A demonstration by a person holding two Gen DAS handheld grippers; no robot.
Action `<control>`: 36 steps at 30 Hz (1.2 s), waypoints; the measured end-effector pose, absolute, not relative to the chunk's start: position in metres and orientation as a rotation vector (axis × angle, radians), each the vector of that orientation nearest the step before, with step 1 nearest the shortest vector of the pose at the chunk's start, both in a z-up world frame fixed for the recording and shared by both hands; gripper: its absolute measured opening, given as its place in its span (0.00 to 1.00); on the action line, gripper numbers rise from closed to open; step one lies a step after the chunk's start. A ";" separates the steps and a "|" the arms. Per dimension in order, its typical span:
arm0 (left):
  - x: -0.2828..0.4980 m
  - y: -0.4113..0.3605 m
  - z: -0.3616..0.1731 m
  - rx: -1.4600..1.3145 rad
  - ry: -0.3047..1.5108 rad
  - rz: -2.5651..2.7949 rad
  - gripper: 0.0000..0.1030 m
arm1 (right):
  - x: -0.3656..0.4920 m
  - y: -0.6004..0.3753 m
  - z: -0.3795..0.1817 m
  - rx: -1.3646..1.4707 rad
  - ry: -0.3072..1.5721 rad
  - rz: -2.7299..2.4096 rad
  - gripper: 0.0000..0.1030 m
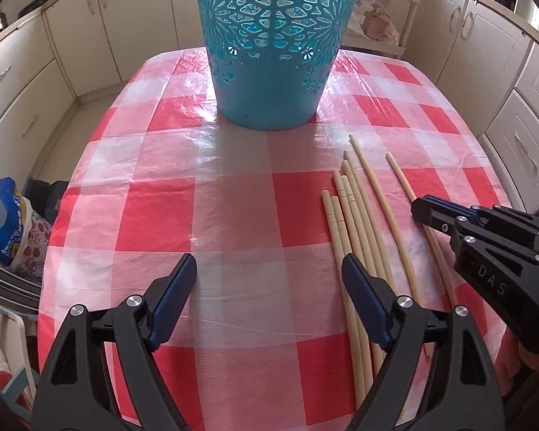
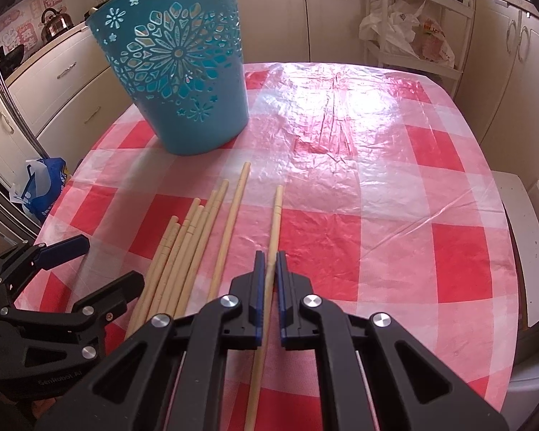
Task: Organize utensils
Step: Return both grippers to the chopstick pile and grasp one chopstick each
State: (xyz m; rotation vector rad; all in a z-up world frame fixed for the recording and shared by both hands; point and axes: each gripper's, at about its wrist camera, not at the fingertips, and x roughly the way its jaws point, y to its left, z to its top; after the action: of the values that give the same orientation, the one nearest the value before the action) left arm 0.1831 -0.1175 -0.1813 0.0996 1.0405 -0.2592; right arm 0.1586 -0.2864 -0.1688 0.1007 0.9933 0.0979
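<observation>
Several pale wooden chopsticks [image 1: 355,222] lie side by side on the red-and-white checked tablecloth [image 1: 233,215]; they also show in the right wrist view [image 2: 187,251]. A teal cut-out plastic basket [image 1: 273,43] stands upright at the table's far side, also in the right wrist view [image 2: 183,72]. My left gripper [image 1: 269,280] is open and empty, just left of the chopsticks. My right gripper [image 2: 268,269] is shut on the rightmost single chopstick [image 2: 276,222], which lies apart from the bundle; this gripper also shows in the left wrist view [image 1: 424,210].
Cream kitchen cabinets [image 1: 72,43] surround the table. A blue bag [image 2: 43,183] sits on the floor at the left. A white rack with plastic bags [image 2: 413,36] stands behind the table. A kettle [image 2: 55,21] sits on the counter.
</observation>
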 end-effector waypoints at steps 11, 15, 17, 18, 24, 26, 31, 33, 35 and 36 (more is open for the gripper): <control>0.182 -0.127 -0.187 0.176 1.030 -0.254 0.73 | 0.159 -0.286 -0.169 0.100 1.000 0.110 0.07; 0.180 -0.137 -0.184 0.212 1.003 -0.312 0.52 | 0.160 -0.285 -0.169 0.095 1.000 0.118 0.07; 0.180 -0.141 -0.183 0.214 0.995 -0.351 0.38 | 0.160 -0.283 -0.170 0.086 1.001 0.126 0.07; 0.180 -0.143 -0.182 0.216 0.994 -0.368 0.32 | 0.160 -0.283 -0.169 0.081 1.002 0.130 0.06; 0.191 -0.128 -0.181 0.081 1.059 -0.451 0.08 | 0.162 -0.285 -0.169 0.102 1.026 0.141 0.06; 0.194 -0.124 -0.182 0.058 1.075 -0.450 0.08 | 0.163 -0.285 -0.169 0.104 1.024 0.134 0.06; 0.190 -0.136 -0.184 0.136 1.056 -0.441 0.06 | 0.162 -0.280 -0.169 0.065 1.019 0.136 0.06; 0.193 -0.132 -0.184 0.109 1.069 -0.450 0.05 | 0.162 -0.283 -0.169 0.089 1.022 0.139 0.06; 0.195 -0.124 -0.182 0.057 1.082 -0.457 0.05 | 0.161 -0.289 -0.169 0.143 1.018 0.144 0.06; 0.195 -0.121 -0.180 0.038 1.080 -0.459 0.05 | 0.161 -0.294 -0.168 0.178 1.015 0.145 0.06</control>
State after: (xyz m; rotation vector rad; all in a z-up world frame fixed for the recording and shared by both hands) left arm 0.1949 -0.1209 -0.1798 0.0383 1.0797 -0.4593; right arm 0.1613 -0.2941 -0.1682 0.1783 1.0147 0.1450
